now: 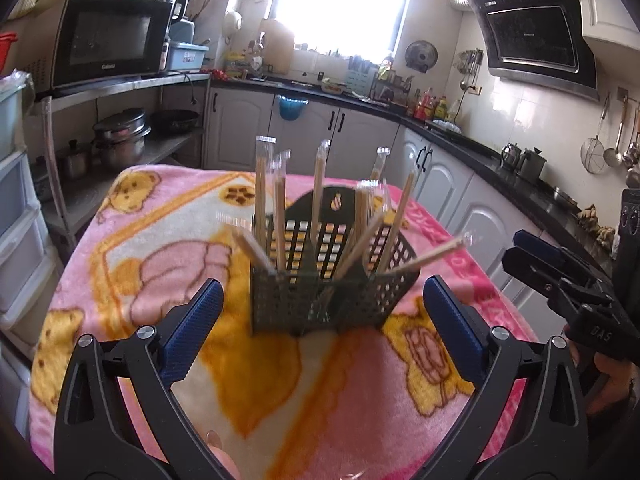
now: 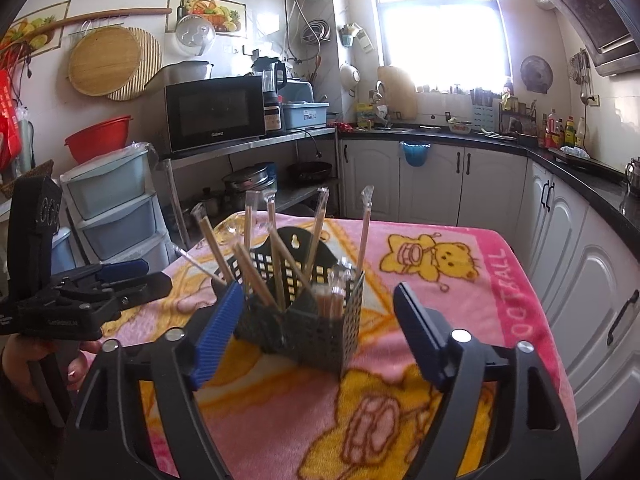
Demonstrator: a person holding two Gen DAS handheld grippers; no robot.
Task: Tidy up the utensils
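A black perforated utensil holder (image 1: 320,292) stands upright on the pink bear blanket (image 1: 132,248). Several wrapped wooden chopsticks (image 1: 318,184) stick up out of its compartments, some leaning outward. My left gripper (image 1: 322,300) is open and empty, its blue-padded fingers either side of the holder's near corner, a little short of it. In the right wrist view the holder (image 2: 304,320) stands just beyond my right gripper (image 2: 318,308), which is open and empty. The right gripper also shows at the right edge of the left wrist view.
The blanket (image 2: 460,320) covers a small table. Kitchen cabinets (image 2: 580,280) and a black counter run along the right. A steel shelf with a microwave (image 2: 216,114) and pots, and plastic drawers (image 2: 116,208), stand to the left.
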